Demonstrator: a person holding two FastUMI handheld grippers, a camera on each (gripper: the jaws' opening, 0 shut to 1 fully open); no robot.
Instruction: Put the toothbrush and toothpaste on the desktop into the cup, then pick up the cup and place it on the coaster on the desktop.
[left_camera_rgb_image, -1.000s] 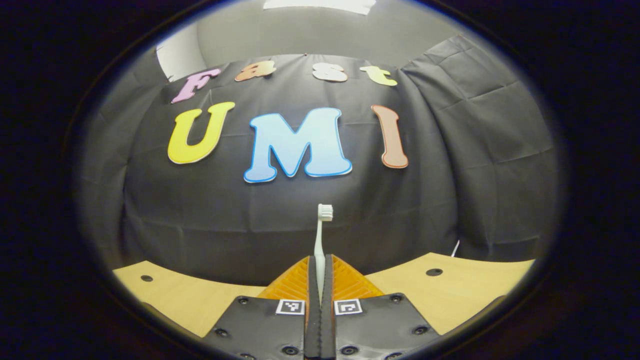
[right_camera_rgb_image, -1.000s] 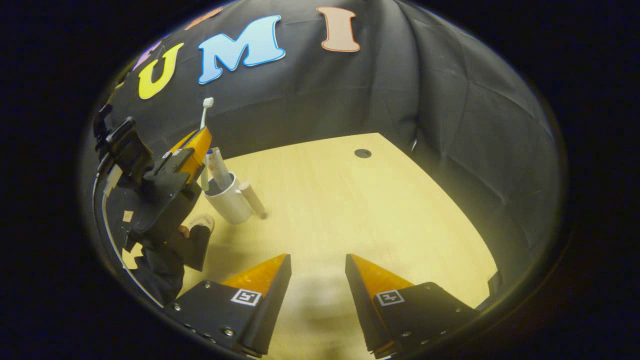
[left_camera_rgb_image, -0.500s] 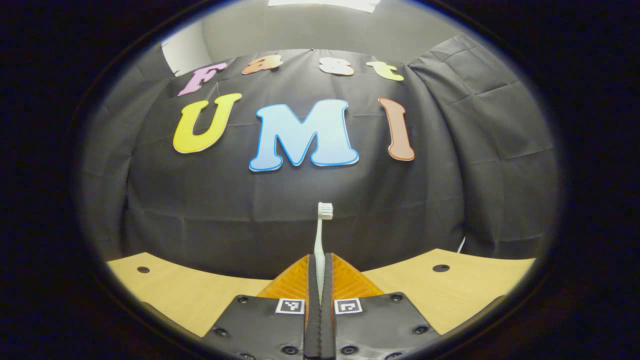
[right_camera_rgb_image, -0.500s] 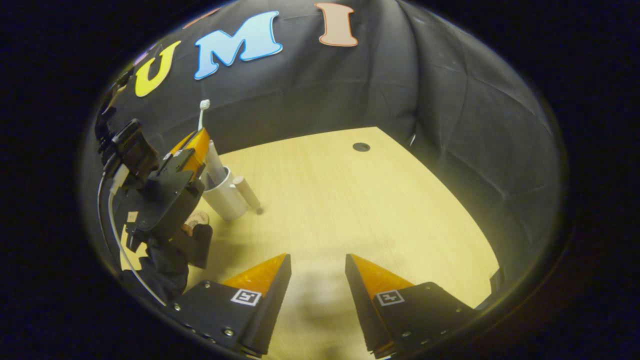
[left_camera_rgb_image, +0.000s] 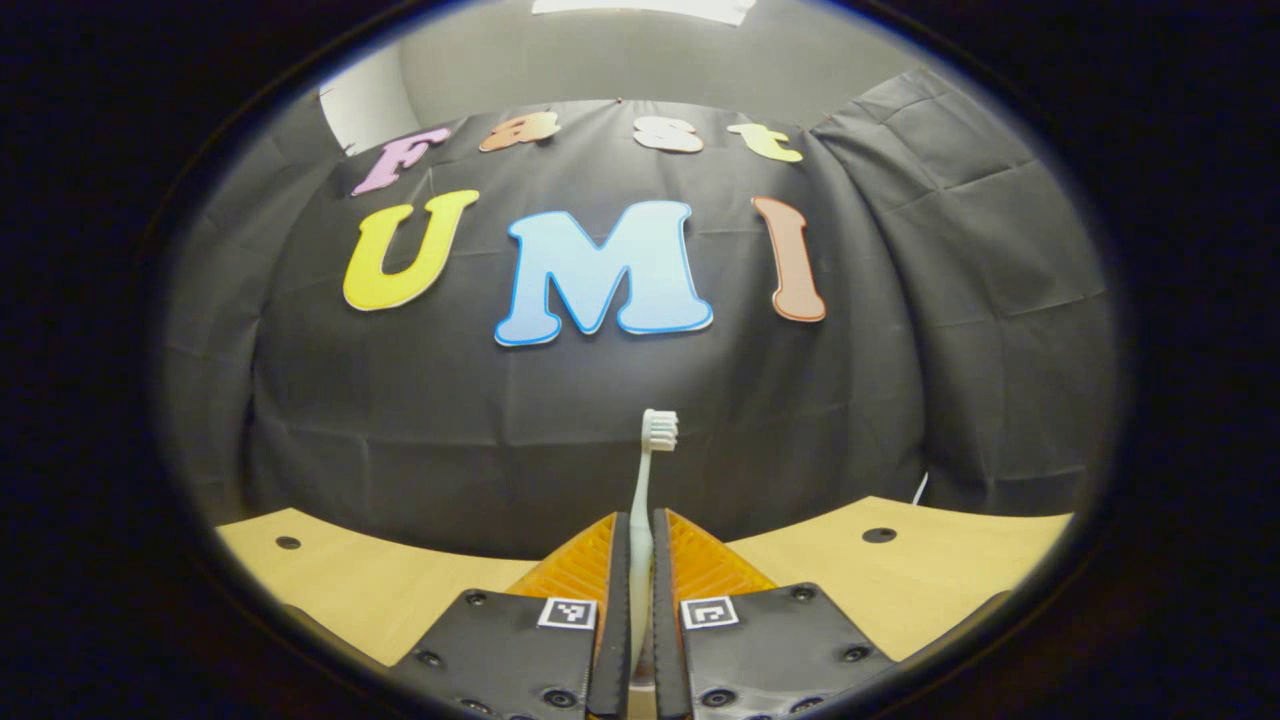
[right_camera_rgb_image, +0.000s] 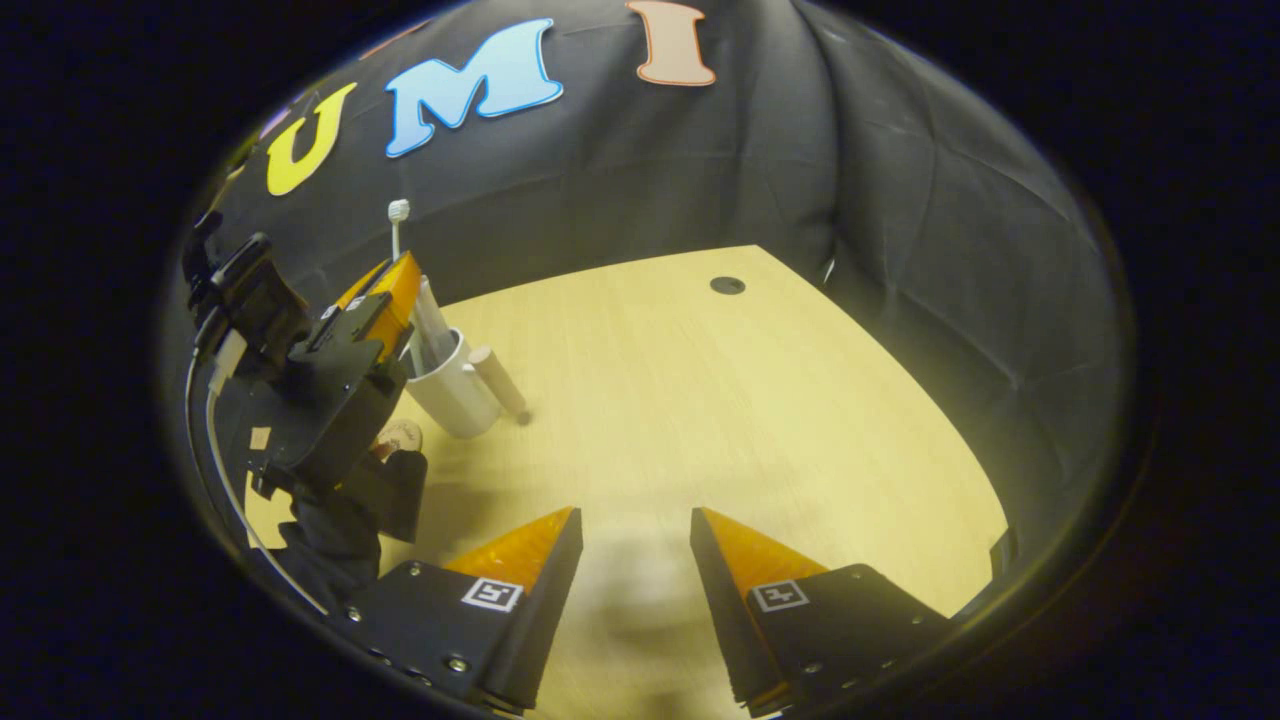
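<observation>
Looking along my left claw (left_camera_rgb_image: 640, 560), I see its fingers standing slightly apart with the toothbrush (left_camera_rgb_image: 645, 500) upright in the gap, bristle head up; whether they press on the handle I cannot tell. From the right gripper view, that left claw (right_camera_rgb_image: 385, 290) hangs just over the white cup (right_camera_rgb_image: 450, 385), which stands on the desk (right_camera_rgb_image: 700, 400). The toothbrush (right_camera_rgb_image: 397, 225) rises above the claw, and the toothpaste (right_camera_rgb_image: 430, 320) leans inside the cup. A wooden stick (right_camera_rgb_image: 500, 380) leans against the cup's right side. My right claw (right_camera_rgb_image: 627, 540) is released, fingers spread wide over bare desk, well apart from the cup.
</observation>
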